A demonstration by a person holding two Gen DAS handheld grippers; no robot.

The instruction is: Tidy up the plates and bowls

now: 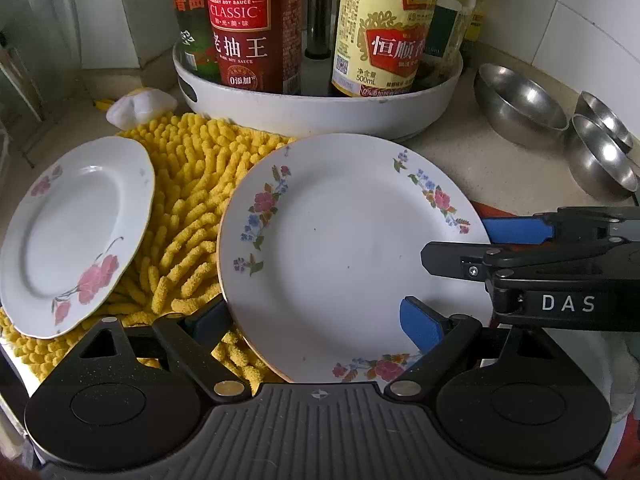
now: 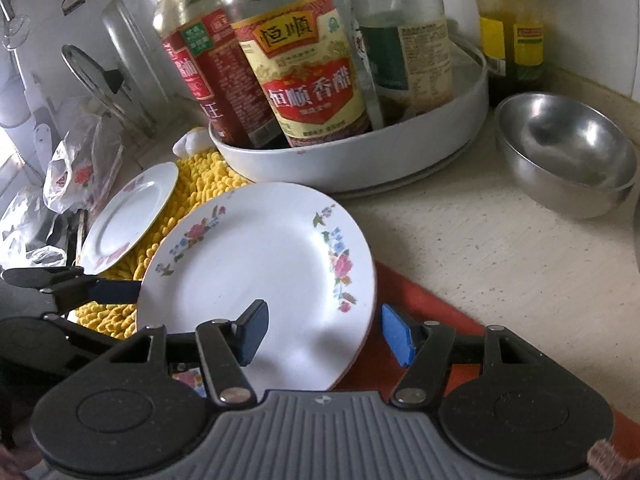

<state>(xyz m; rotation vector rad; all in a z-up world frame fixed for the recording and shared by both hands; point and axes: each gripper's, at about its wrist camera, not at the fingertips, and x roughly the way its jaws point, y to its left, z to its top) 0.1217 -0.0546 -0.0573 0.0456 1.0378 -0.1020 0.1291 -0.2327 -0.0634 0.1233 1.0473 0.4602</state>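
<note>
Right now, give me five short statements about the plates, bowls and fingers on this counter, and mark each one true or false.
1. The large white floral plate lies partly on the yellow shaggy mat. True.
2. The smaller white plate with pink flowers is stacked on the large plate. False: it lies apart, to its left on the mat.
3. The round white tray holds sauce bottles. True.
4. The shiny steel bowls sit on the mat. False: they stand on the bare counter, to the right.
5. The right gripper has both fingers above the large plate. False: its fingers straddle the plate's rim.
</note>
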